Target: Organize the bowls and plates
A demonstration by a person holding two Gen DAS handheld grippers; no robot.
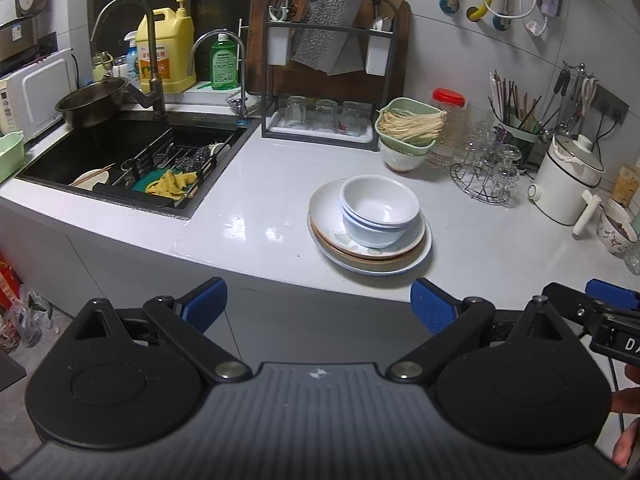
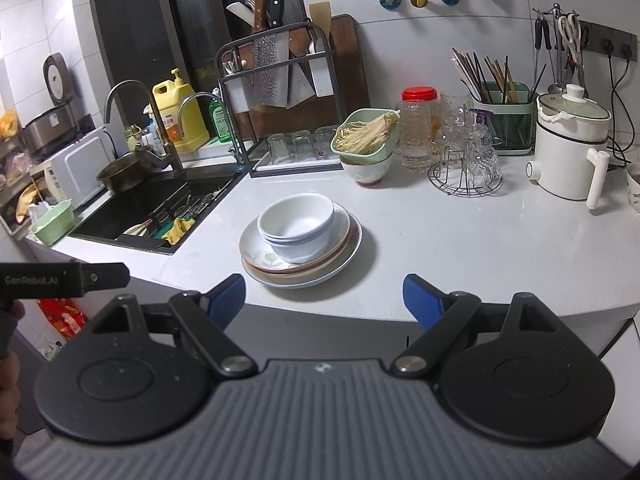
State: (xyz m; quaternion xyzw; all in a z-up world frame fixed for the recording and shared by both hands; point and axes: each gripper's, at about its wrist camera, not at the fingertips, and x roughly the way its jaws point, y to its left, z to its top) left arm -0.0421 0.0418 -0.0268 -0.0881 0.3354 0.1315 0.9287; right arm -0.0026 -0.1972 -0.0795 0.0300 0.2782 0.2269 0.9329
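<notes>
A stack of plates (image 1: 422, 248) (image 2: 344, 252) sits near the front edge of the white counter (image 1: 256, 200) (image 2: 460, 236). Nested white bowls (image 1: 378, 208) (image 2: 298, 224) rest on top of the plates. My left gripper (image 1: 318, 306) is open and empty, held in front of the counter edge, short of the stack. My right gripper (image 2: 324, 300) is open and empty, also off the counter edge, just in front of the stack. The right gripper's tip shows at the right edge of the left wrist view (image 1: 596, 304).
A black sink (image 1: 128, 152) (image 2: 160, 208) with dishes lies at left. Behind the stack stand a green basket of noodles on a bowl (image 1: 408, 132) (image 2: 366, 140), a knife rack (image 1: 328, 68), glasses on a wire stand (image 2: 466, 160) and a white kettle (image 2: 568, 148).
</notes>
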